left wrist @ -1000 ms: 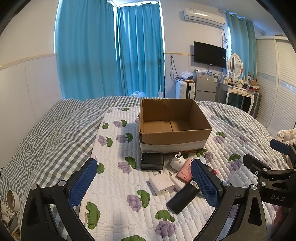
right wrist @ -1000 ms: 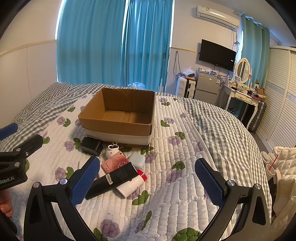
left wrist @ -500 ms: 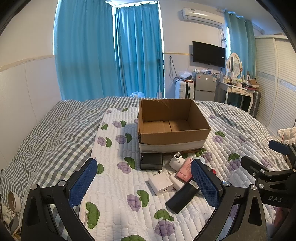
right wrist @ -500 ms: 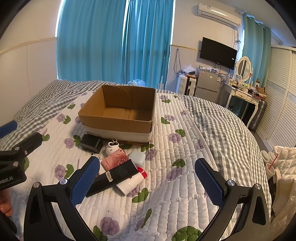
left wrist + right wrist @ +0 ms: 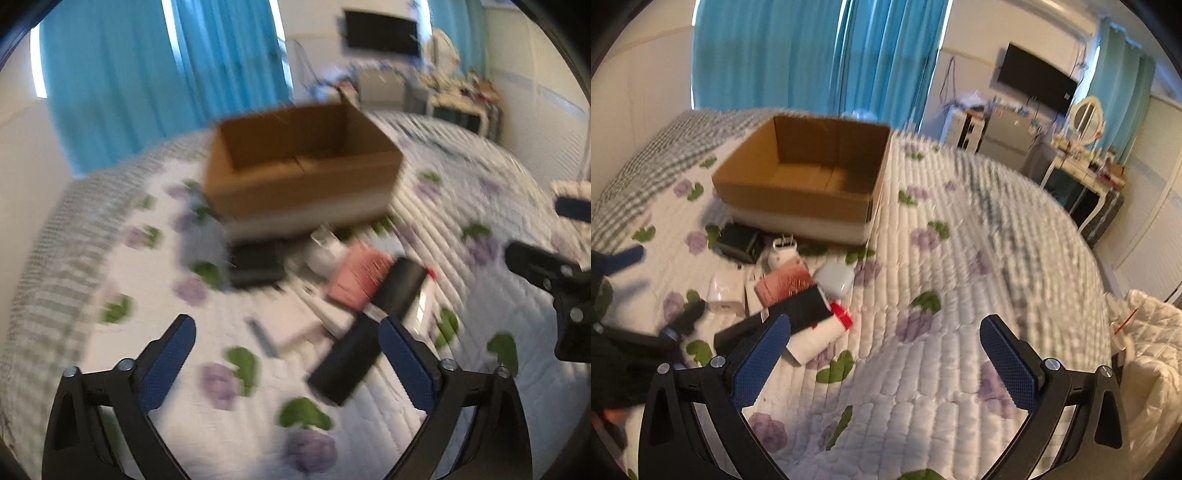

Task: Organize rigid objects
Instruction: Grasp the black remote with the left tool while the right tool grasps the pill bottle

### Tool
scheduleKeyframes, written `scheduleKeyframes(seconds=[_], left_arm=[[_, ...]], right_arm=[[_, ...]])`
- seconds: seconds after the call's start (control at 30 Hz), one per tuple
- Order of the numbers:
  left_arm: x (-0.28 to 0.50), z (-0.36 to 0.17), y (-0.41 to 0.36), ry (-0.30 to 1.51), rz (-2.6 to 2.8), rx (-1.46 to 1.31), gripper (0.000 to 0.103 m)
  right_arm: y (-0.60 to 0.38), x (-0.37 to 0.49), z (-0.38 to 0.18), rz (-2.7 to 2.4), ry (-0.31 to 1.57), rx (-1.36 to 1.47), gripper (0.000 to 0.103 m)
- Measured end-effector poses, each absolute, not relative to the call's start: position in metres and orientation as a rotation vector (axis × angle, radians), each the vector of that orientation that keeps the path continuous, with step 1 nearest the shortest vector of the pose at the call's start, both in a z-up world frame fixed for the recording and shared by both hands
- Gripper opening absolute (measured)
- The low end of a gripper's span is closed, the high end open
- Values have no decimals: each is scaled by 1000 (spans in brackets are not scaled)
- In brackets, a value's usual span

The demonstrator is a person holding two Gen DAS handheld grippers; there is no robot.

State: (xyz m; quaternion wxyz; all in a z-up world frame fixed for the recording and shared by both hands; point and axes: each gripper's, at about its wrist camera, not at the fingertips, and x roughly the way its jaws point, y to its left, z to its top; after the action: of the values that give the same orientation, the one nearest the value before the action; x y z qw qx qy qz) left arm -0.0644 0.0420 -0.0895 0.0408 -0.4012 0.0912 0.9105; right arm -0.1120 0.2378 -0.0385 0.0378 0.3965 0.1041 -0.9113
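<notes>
An empty cardboard box [image 5: 303, 166] [image 5: 809, 177] sits on the floral quilt. In front of it lies a heap of small things: a black charger [image 5: 256, 264] [image 5: 740, 243], a white plug [image 5: 783, 251], a pink box [image 5: 358, 280] [image 5: 785, 282], a long black tube [image 5: 365, 332] [image 5: 775, 321], a white tube with a red cap [image 5: 822, 332], a white square adapter [image 5: 295, 325] [image 5: 726, 293] and a white case [image 5: 834, 278]. My left gripper [image 5: 286, 363] is open just before the adapter and black tube. My right gripper [image 5: 886, 354] is open, right of the heap.
The quilt [image 5: 960, 295] covers a bed with a grey checked cover [image 5: 48, 258]. Blue curtains, a TV [image 5: 1036, 85], a dressing table [image 5: 1082, 162] and a wardrobe stand beyond. White bags [image 5: 1148, 332] lie at the right.
Both grippers have moved forward and down toward the heap, so the objects look larger. The left view is blurred by motion. Nothing has been grasped.
</notes>
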Motion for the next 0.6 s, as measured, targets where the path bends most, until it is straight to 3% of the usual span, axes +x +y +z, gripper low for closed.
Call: scheduleKeyframes(seconds=[0.03,0.17,0.2,0.3,0.37,0.43,0.6], left_arm=[[-68,-98,46,276,2749,-1260,89],[-78,-124,64,305,2645,-1336,86],[-79,-126,68,309,2625,-1335,80],[-83,-132,80,318,2563,-1332,79],[-87,-138,87,316,2518,-1334,72],[-90,-140,88,274,2478,-1337,57],[-83,-134,80,256,2452,-1325,47]], right_arm=[[238,-116,-45,-2778,312,1245,103],[238,-129,-66,-2713,255,1340,103],[239,-131,-69,-2708,246,1353,103],[243,-136,-76,-2698,193,1390,103],[245,-135,-75,-2703,163,1375,103],[247,-135,-73,-2707,135,1360,103],[249,-136,-73,-2712,121,1376,103]])
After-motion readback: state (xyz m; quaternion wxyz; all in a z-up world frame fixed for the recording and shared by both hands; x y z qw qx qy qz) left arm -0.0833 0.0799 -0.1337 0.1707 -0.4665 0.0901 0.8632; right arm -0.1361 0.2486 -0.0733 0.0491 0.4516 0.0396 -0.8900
